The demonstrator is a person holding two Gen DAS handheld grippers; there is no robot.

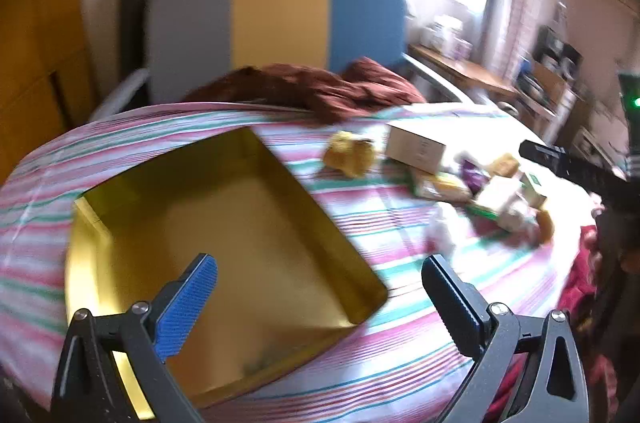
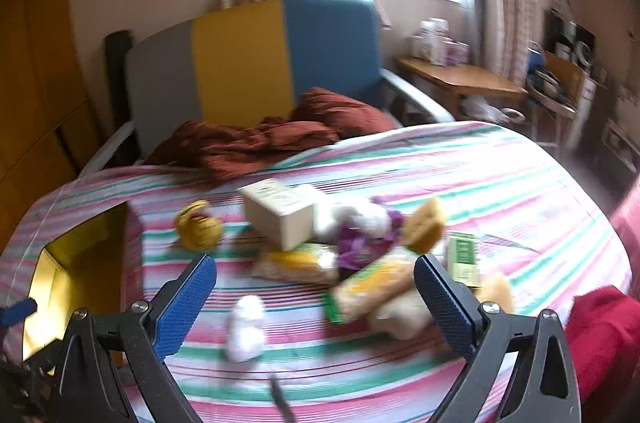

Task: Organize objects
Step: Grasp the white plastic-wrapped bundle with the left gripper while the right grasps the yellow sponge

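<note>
Gold tray holds nothing; the item pile lies loose on the bed. Both grippers' fingers are spread, ungrasped.

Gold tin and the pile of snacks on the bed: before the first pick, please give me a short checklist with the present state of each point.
1. Gold tin open, nothing seen inside: ok.
2. Left gripper open, holding nothing: ok.
3. Right gripper open, holding nothing: ok.
4. Right gripper lined up on one item: not ok; the snack packet, white box and other things lie heaped together.
5. Yellow toy apart from the pile, free to grasp: ok.
6. Sharp view of the pile: not ok, both views are blurred.
</note>
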